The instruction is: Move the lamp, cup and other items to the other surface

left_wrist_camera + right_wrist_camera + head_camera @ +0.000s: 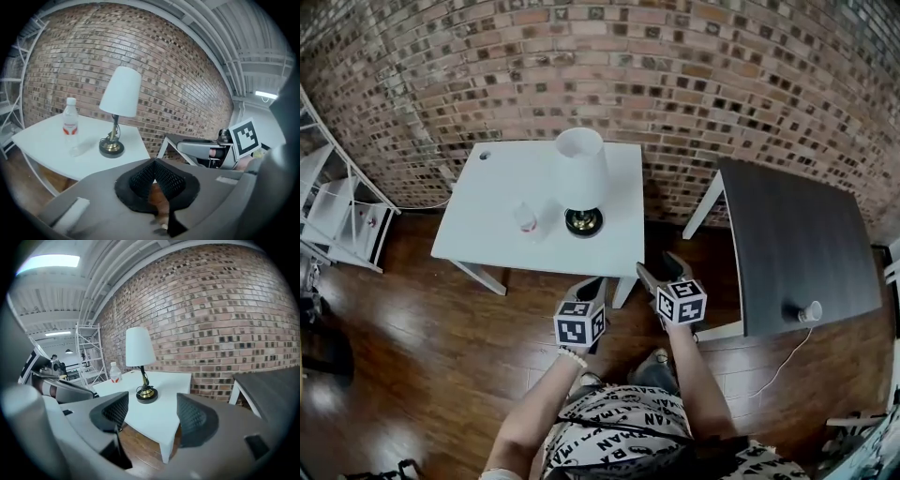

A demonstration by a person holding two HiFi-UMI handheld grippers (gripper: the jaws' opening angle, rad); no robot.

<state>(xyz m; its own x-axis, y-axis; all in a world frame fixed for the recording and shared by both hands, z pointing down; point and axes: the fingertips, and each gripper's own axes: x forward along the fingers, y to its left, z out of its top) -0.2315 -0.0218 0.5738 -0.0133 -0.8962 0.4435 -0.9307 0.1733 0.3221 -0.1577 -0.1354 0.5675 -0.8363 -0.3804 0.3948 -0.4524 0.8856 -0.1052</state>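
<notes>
The lamp (581, 178), with its white shade and brass base, stands upright near the right end of the white table (478, 230), against the brick wall (703, 84). Just left of its base are a water bottle (526, 217) with a red label and, beside it, what looks like a clear cup (80, 149) lying on its side. The dark table (797, 234), the likely destination, stands well apart to the right, across a strip of wooden floor (412, 356).

Both grippers hover over the floor at the near edge of the white table, touching nothing. The left gripper (592, 284) has its pads pressed together with nothing between them. The right gripper (661, 267) has its pads spread moderately wide and empty, pointing at the lamp.

This looks like the approach before the first pickup. The next move calls for reaching over the table edge, and probably closing on the lamp's thin stem rather than the shade, keeping it upright.
</notes>
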